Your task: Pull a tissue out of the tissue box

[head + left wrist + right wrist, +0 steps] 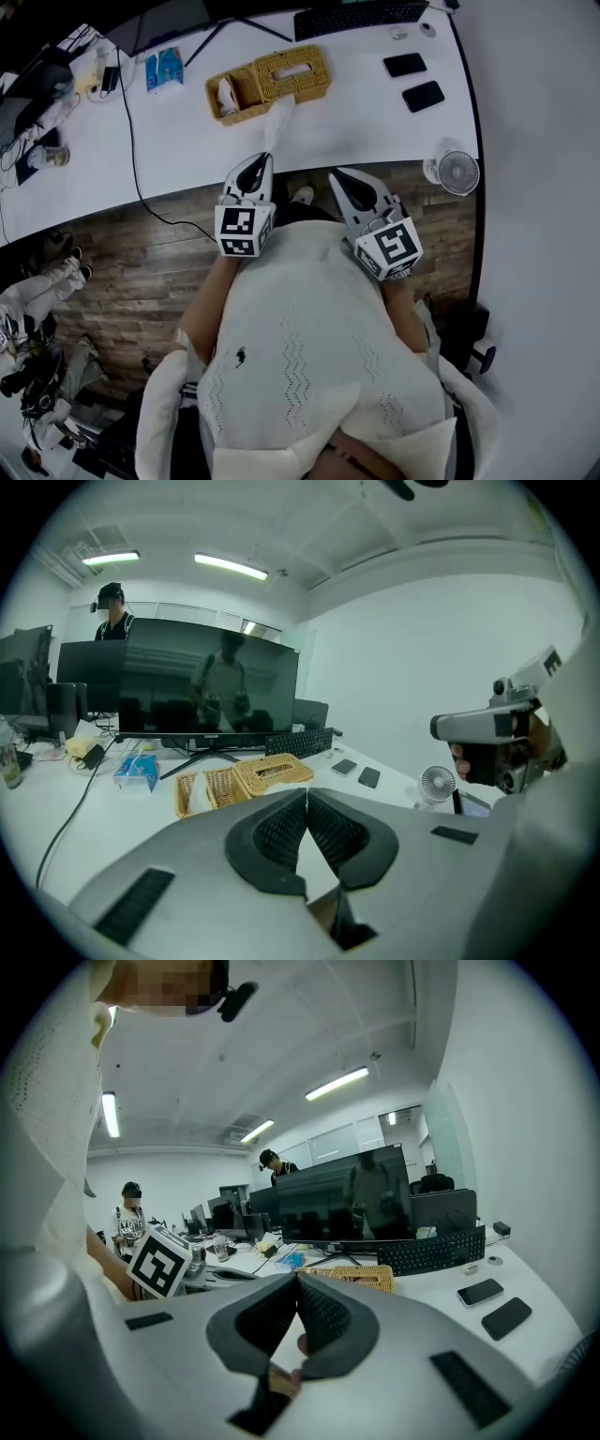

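Note:
A woven wicker tissue box (292,73) stands on the white desk (375,122), towards the back. It also shows as the tissue box (272,772) in the left gripper view and the tissue box (361,1277) in the right gripper view. A white tissue (278,122) stretches from the box's front side down to my left gripper (264,159), which is shut on its lower end over the desk's front edge. The tissue (317,869) shows white between the closed pads of the left gripper (307,795). My right gripper (336,175) hangs beside it, off the desk. The right gripper (298,1279) is shut, its tips touching.
An open wicker basket (234,94) adjoins the box on its left. Two dark phones (405,65) (423,96) lie at the right, and a small white fan (458,172) is at the desk's right corner. A keyboard (361,16), a blue packet (164,68) and a black cable (131,141) are also there.

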The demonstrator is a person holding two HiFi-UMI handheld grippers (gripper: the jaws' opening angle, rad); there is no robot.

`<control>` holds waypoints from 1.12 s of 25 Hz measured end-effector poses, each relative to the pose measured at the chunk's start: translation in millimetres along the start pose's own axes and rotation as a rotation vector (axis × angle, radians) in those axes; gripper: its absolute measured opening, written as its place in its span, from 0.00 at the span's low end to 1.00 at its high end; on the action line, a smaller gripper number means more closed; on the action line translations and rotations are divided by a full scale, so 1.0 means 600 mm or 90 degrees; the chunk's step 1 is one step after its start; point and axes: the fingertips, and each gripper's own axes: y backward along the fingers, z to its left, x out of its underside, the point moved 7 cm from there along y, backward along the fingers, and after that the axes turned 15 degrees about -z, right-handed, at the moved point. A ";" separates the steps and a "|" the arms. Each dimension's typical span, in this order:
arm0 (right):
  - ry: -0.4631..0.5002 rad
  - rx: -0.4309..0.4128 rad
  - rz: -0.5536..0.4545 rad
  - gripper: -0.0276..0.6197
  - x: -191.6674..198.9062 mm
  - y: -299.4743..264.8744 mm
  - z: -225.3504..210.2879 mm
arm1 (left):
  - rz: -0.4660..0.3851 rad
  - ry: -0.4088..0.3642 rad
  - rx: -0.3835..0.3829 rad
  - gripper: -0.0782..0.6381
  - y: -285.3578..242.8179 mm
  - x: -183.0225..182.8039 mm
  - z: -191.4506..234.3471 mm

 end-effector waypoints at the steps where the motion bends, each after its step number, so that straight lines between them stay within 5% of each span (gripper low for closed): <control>1: -0.001 0.001 0.001 0.04 0.001 0.001 0.000 | -0.008 0.004 0.007 0.13 0.002 -0.002 -0.002; 11: -0.001 0.001 0.003 0.04 0.001 -0.009 0.001 | -0.082 -0.008 0.095 0.13 0.014 -0.039 -0.027; 28: 0.021 0.011 -0.061 0.04 -0.070 -0.012 -0.023 | -0.146 0.000 0.088 0.13 0.015 -0.115 -0.020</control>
